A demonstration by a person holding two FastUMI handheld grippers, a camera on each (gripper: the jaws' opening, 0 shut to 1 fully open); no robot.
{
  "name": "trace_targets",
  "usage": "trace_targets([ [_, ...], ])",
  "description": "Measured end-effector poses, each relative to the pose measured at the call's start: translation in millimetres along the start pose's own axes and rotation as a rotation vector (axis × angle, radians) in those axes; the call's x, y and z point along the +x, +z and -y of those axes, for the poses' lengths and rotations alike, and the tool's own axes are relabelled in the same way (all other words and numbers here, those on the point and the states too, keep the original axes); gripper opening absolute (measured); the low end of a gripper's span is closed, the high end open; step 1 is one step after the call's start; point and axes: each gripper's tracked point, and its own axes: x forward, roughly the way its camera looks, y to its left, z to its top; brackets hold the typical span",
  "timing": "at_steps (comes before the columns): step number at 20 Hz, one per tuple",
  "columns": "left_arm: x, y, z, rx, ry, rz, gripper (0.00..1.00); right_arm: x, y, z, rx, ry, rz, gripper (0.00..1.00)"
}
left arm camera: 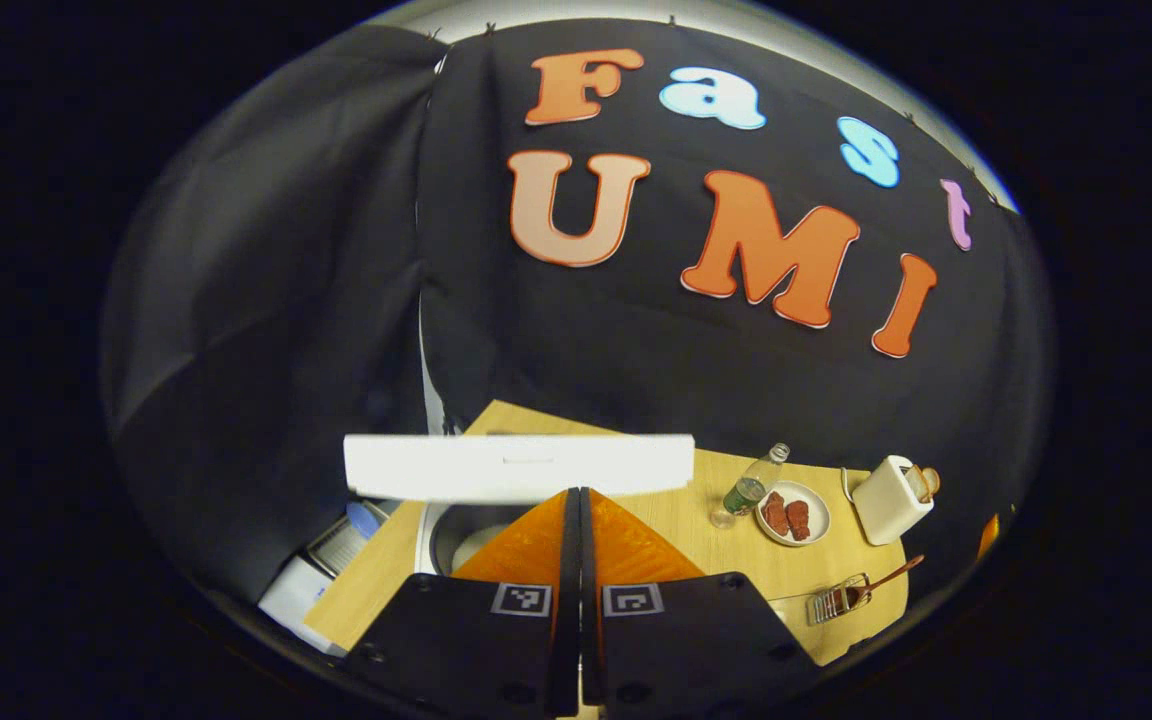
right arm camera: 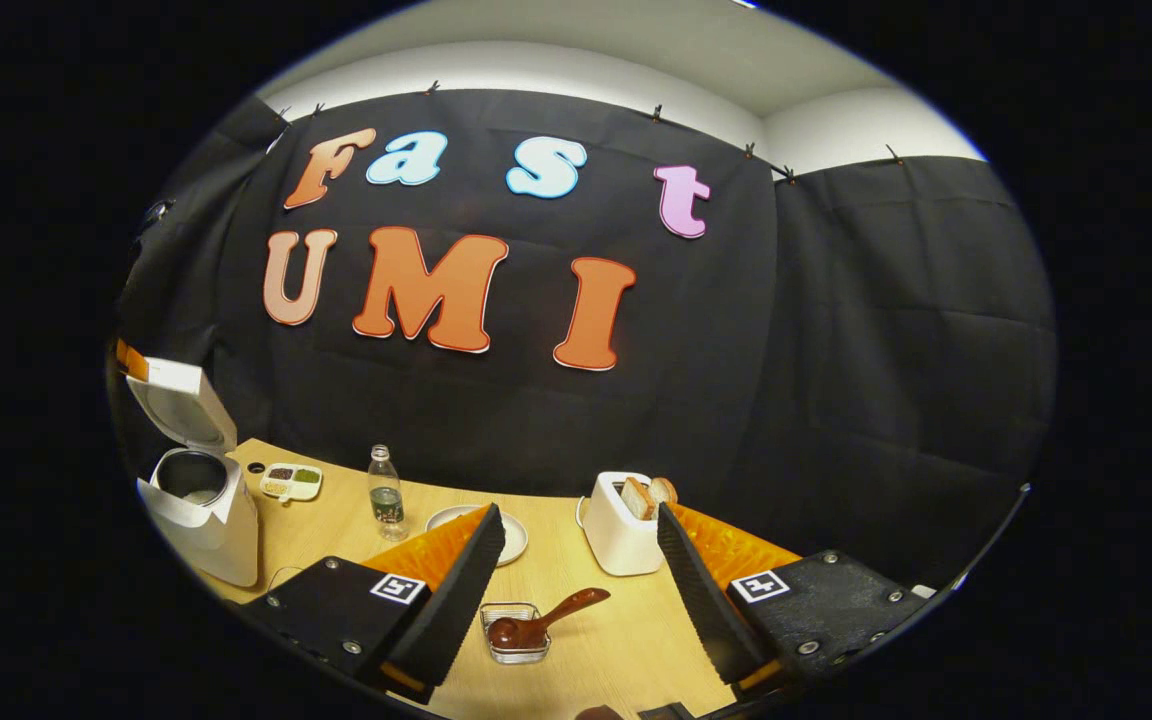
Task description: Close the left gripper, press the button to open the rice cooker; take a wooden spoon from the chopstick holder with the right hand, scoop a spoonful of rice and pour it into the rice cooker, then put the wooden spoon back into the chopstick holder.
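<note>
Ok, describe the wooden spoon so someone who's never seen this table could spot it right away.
Start at the white toaster with bread slices sticking out, on the wooden table. Nearer the front edge from it sits a small clear holder, and the wooden spoon lies in it, handle slanting up over the rim toward the toaster. It's the one dark brown utensil there; the things around it are white or clear.

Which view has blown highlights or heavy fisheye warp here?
Left gripper view: the raised rice cooker lid is blown out to flat white with no detail, and the table tilts and bends toward the rim. Right gripper view: exposure is even, the rice cooker and toaster read cleanly, though the table edge curves from fisheye distortion.
</note>
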Motion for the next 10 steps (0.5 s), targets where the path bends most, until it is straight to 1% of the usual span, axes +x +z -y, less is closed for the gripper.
trace_targets([
  [2,-16.5,12.3,10.3,0.052,0.019,0.076,0.05,7.3,-17.1,-0.6,0.013,0.014,-0.048,0.95],
  [4,-30.6,21.0,10.4,0.104,0.084,0.140,0.06,12.7,-34.9,0.4,0.036,0.028,-0.094,0.95],
  [5,-35.7,23.1,11.5,0.120,0.100,0.162,0.06,16.3,-43.5,-0.2,0.046,0.036,-0.112,0.95],
  [7,-46.7,25.6,17.7,0.117,0.106,0.196,0.06,23.9,-66.4,-0.3,0.056,0.049,-0.160,0.95],
  [9,-54.7,26.8,21.2,0.116,0.107,0.213,0.24,30.0,-89.6,0.2,0.066,0.067,-0.214,0.95],
  [10,-58.5,26.5,24.1,0.113,0.105,0.220,0.40,33.2,-98.9,-1.7,0.074,0.080,-0.241,0.95],
])
